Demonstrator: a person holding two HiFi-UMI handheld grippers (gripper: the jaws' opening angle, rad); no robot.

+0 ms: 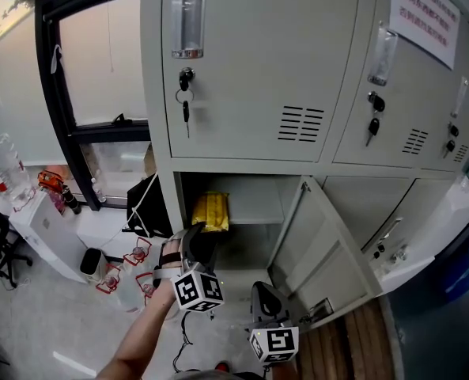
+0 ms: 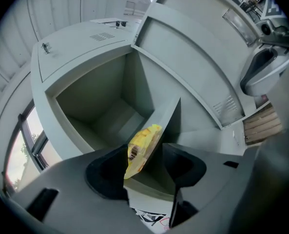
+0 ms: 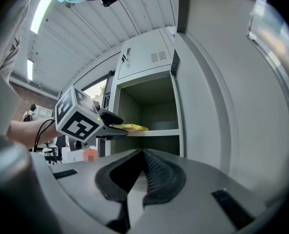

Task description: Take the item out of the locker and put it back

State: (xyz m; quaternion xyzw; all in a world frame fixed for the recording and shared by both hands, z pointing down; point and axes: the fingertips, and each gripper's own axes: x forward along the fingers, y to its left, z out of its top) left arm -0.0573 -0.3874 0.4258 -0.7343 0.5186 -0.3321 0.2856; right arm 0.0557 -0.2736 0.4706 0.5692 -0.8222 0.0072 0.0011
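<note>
The left gripper [image 1: 196,248], held near level on an outstretched forearm [image 1: 139,339], had jaws apart before the yellow packet [image 1: 210,212] lying on the open locker's [image 1: 254,195] shelf [image 1: 258,218]; the right gripper [image 1: 263,298], lower, had jaws closed on nothing.

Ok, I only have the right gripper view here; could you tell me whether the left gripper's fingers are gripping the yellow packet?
Observer: No. In the left gripper view, the left gripper has its fingers apart. The yellow packet sits in the gap and is not pinched.
Operator: Thank you. Is anything printed on it?
Observer: Yes, a barcode shows near its nearer end.
Operator: And higher up?
Observer: The head view shows the door above is closed, with keys hanging from its lock.
</note>
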